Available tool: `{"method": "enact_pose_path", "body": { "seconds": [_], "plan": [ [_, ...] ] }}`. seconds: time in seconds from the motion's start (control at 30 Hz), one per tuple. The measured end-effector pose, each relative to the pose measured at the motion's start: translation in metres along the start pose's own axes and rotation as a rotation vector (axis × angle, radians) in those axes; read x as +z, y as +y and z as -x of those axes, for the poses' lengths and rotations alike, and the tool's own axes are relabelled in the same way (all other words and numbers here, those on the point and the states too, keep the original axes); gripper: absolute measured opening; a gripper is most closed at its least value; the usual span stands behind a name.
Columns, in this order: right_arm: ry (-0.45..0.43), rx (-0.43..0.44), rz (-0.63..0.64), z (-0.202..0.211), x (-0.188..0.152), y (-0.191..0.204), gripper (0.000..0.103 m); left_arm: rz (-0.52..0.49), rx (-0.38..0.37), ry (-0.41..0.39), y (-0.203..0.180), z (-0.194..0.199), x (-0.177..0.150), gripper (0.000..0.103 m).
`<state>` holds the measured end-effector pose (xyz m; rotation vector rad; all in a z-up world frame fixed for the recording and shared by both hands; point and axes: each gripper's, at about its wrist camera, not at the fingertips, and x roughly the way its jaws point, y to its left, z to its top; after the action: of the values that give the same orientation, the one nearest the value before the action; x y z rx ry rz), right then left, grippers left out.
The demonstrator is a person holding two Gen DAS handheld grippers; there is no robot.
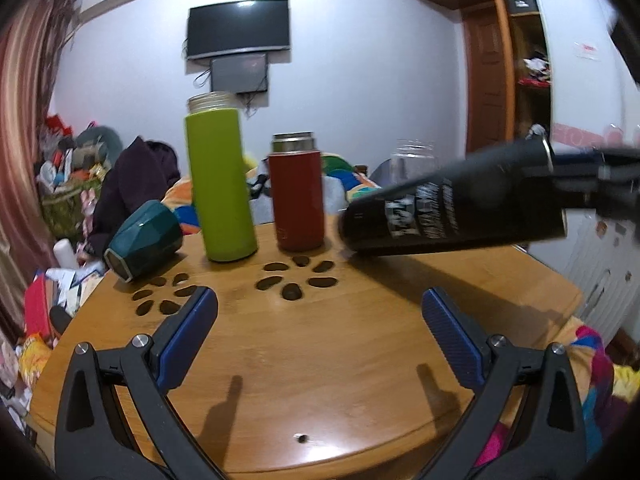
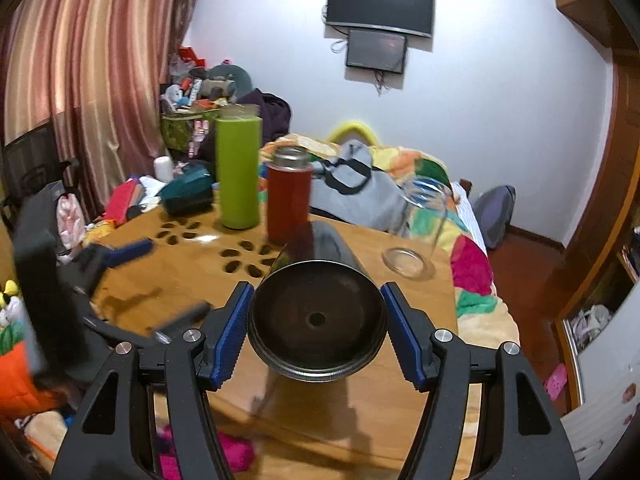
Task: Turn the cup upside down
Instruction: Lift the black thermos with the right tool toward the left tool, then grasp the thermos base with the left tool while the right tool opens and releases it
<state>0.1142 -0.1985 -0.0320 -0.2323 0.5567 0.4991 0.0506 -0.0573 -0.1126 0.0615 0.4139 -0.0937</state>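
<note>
- Behind the round wooden table (image 1: 320, 360) stood a white wall with a dark wall-mounted television screen (image 1: 239, 28), and a bed heaped with colourful bedding (image 2: 404, 168) lay just beyond the tabletop.
- The right gripper (image 2: 318, 322) clamped a tall black cylindrical metal cup (image 1: 452, 210) near its end, one blue pad against each side.
- That cup lay tilted close to horizontal above the table's right part; whether its far end touched the wood could not be told.
- The left gripper (image 1: 320, 320) hung over the near tabletop with its blue-padded jaws spread wide and nothing between them.
- An upright lime-green flask (image 1: 220, 184) and an upright dark red flask (image 1: 296, 192) stood side by side behind flower-shaped cutouts.
- A dark teal faceted mug (image 1: 142, 240) lay tipped at the left edge.
- A clear glass jar (image 2: 420, 232) sat at the right, blurred.
</note>
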Motion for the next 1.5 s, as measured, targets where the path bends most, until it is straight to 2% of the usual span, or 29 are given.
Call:
{"method": "enact_pose_path", "body": {
  "seconds": [0.23, 0.5, 0.63, 0.9, 1.1, 1.33, 1.5],
  "plan": [
    [0.008, 0.068, 0.048, 0.012, 0.004, 0.027, 0.061, -0.059, -0.015, -0.059, -0.015, 0.003, -0.009, 0.103],
    [0.027, 0.117, 0.108, 0.022, 0.003, 0.052, 0.061, -0.093, 0.015, -0.114, -0.02, 0.005, -0.012, 0.103],
    [0.045, 0.126, 0.127, 0.028, 0.003, 0.06, 0.061, -0.072, -0.021, -0.151, -0.016, 0.01, -0.011, 0.103],
    [0.105, 0.185, 0.101, 0.03, -0.004, 0.05, 0.063, -0.13, -0.049, -0.179, -0.026, 0.012, -0.016, 0.103],
    [0.187, 0.297, 0.065, 0.024, -0.013, 0.038, 0.067, -0.174, -0.043, -0.173, -0.034, 0.01, -0.02, 0.103],
    [0.191, 0.295, 0.107, 0.031, -0.016, 0.042, 0.068, -0.21, -0.01, -0.212, -0.037, 0.016, -0.021, 0.103],
    [0.174, 0.241, 0.19, 0.05, -0.017, 0.046, 0.068, -0.243, -0.001, -0.232, -0.04, 0.02, -0.021, 0.103]
  ]
}}
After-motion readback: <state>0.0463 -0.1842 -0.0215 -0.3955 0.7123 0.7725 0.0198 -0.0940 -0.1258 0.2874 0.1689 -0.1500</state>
